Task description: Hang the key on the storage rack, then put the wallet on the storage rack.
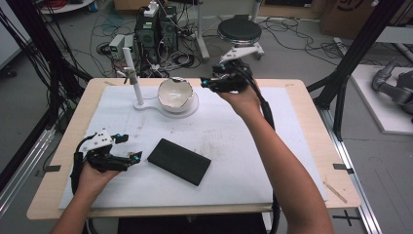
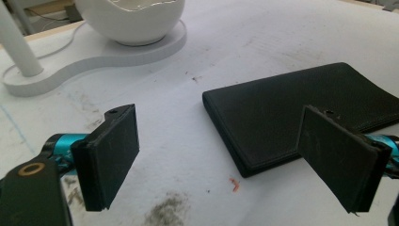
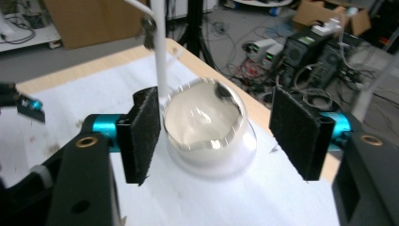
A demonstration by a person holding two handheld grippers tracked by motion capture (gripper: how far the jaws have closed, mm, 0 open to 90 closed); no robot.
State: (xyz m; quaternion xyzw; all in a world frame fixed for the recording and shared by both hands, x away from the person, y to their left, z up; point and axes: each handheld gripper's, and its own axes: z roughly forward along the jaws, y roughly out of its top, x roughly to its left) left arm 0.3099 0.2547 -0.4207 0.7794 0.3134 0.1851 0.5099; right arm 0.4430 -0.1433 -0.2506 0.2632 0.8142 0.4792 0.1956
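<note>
A white egg-shaped bowl with a jagged rim sits on a white base that also carries an upright white post, at the back of the mat. My right gripper hovers open just right of the bowl; in the right gripper view the bowl lies between and beyond the pads, with the post behind it. A flat black case lies on the mat near the front. My left gripper is open just left of it; the case sits ahead toward the right pad.
A white mat covers the wooden table. A black stool, computer boxes and cables stand on the floor behind the table. Black frame posts rise at the right.
</note>
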